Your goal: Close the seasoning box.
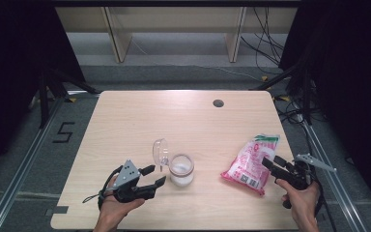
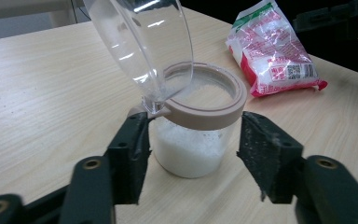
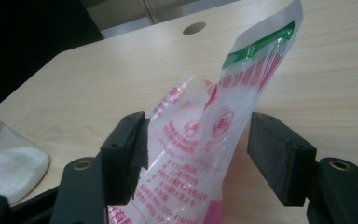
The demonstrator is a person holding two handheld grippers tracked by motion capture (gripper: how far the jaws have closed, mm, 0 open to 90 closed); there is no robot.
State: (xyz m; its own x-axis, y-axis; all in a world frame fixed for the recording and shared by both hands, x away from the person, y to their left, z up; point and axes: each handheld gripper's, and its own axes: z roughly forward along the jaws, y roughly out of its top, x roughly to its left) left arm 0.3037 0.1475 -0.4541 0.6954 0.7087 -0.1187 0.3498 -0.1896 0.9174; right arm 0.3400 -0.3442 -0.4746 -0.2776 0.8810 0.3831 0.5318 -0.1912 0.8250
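A small clear jar (image 1: 181, 170) with a tan rim stands on the table, part full of white grains. Its clear lid (image 1: 160, 152) is flipped up on its hinge, seen close in the left gripper view as lid (image 2: 144, 46) over jar (image 2: 186, 149). My left gripper (image 1: 158, 174) is open, its tips at either side of the jar's near wall without pressing it (image 2: 193, 140). A pink, white and green plastic bag (image 1: 251, 162) of white grains lies to the right. My right gripper (image 1: 269, 160) is open with the bag's (image 3: 200, 121) raised end between its pads (image 3: 198, 140).
The wooden table (image 1: 140, 116) has a round cable hole (image 1: 218, 103) at its far right. The jar (image 3: 4, 163) sits at the left edge of the right gripper view. Shelving and cables lie beyond the table's far edge.
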